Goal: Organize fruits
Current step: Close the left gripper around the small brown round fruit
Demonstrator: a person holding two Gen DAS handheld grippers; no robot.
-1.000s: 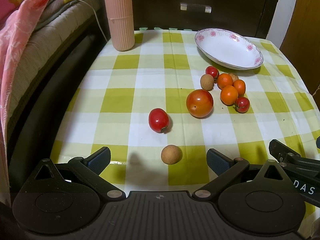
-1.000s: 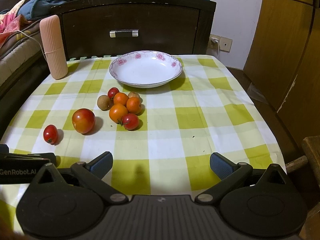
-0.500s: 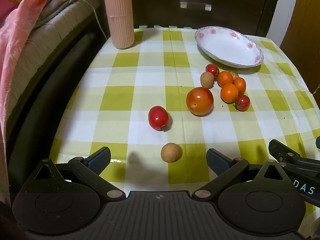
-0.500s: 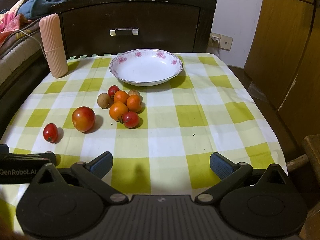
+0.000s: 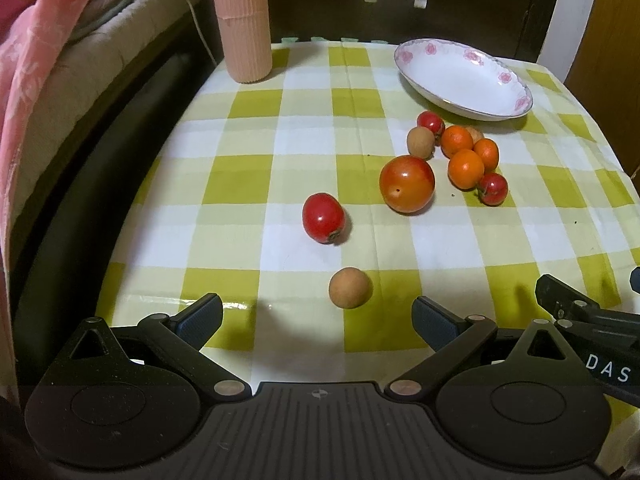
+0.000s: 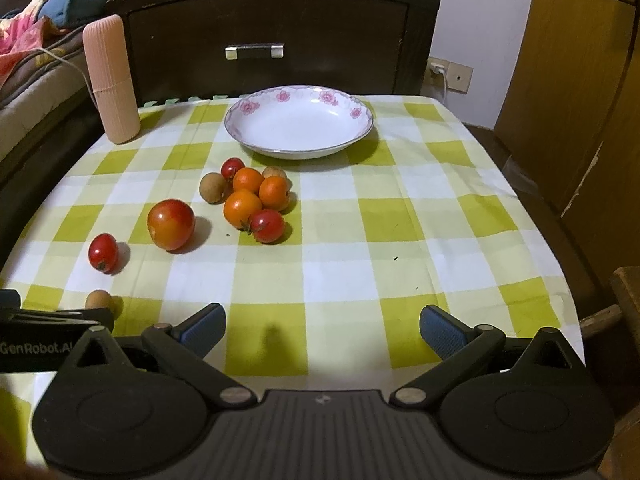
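A white floral bowl (image 6: 299, 126) (image 5: 464, 80) stands empty at the back of the checked table. In front of it lies a cluster of small oranges (image 6: 242, 208) (image 5: 465, 168), cherry tomatoes (image 6: 268, 226) and brown longans (image 6: 213, 188). A large tomato (image 5: 407, 184) (image 6: 171, 224) and an oval red tomato (image 5: 323, 218) (image 6: 103, 252) lie apart to the left. One loose longan (image 5: 350, 288) (image 6: 99, 299) sits just ahead of my left gripper (image 5: 316, 316), which is open and empty. My right gripper (image 6: 322, 326) is open over bare cloth near the front edge.
A tall pink ribbed container (image 5: 242, 20) (image 6: 112, 80) stands at the back left corner. A dark wooden headboard with a drawer handle (image 6: 254, 51) backs the table. A bed with pink bedding (image 5: 36, 40) lies to the left, a wooden cabinet (image 6: 580, 80) to the right.
Both views have shifted slightly, with the fruits and bowl a little lower and nearer than before. Nothing was taken hold of; both grippers stay open.
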